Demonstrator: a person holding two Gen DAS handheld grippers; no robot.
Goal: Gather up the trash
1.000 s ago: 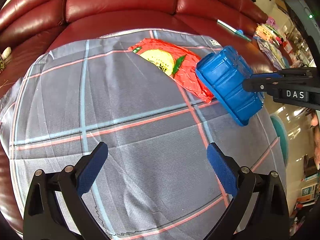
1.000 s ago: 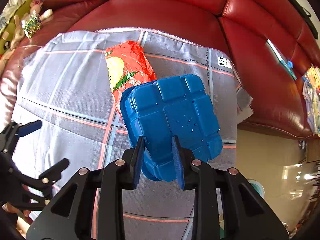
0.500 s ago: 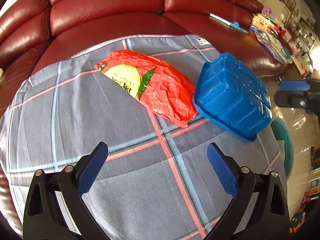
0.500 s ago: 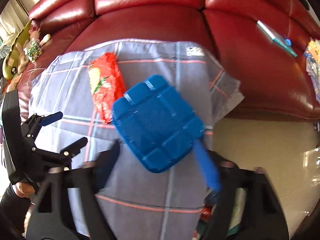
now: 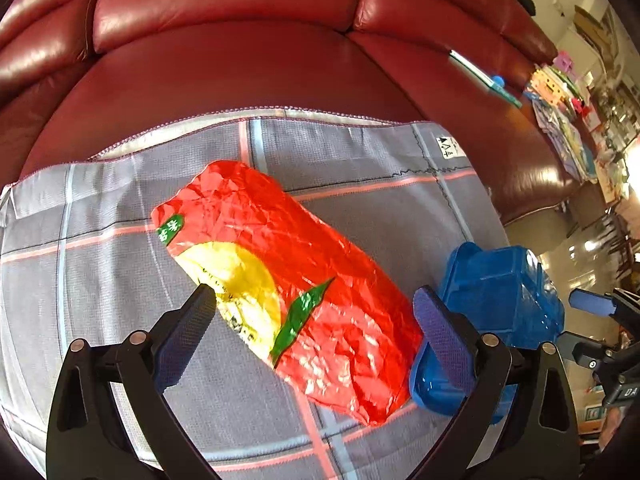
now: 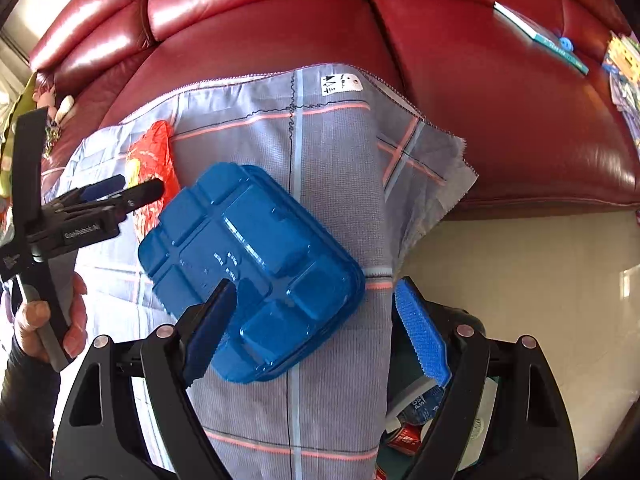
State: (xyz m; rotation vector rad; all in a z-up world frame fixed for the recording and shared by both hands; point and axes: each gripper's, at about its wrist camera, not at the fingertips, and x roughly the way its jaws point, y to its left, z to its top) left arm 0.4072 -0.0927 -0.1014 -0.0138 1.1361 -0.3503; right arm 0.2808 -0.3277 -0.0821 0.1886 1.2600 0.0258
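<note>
A crumpled red snack bag with a yellow and green print lies on a grey checked cloth. My left gripper is open just above it, one finger at each side of the bag, pads not touching. A blue plastic tray lies upside down on the cloth, right of the bag. My right gripper is open above the tray's near corner and holds nothing. In the right wrist view the left gripper shows at the left, with a hand on its handle.
The cloth covers a seat of a red leather sofa. A thin book and pen lie on the seat at the right. Below the cloth's right edge a bin holds wrappers. Pale tiled floor lies beyond.
My right gripper opened and let go of the blue tray, which now rests on the cloth. My left gripper moved over to the red bag, which now sits between its fingers.
</note>
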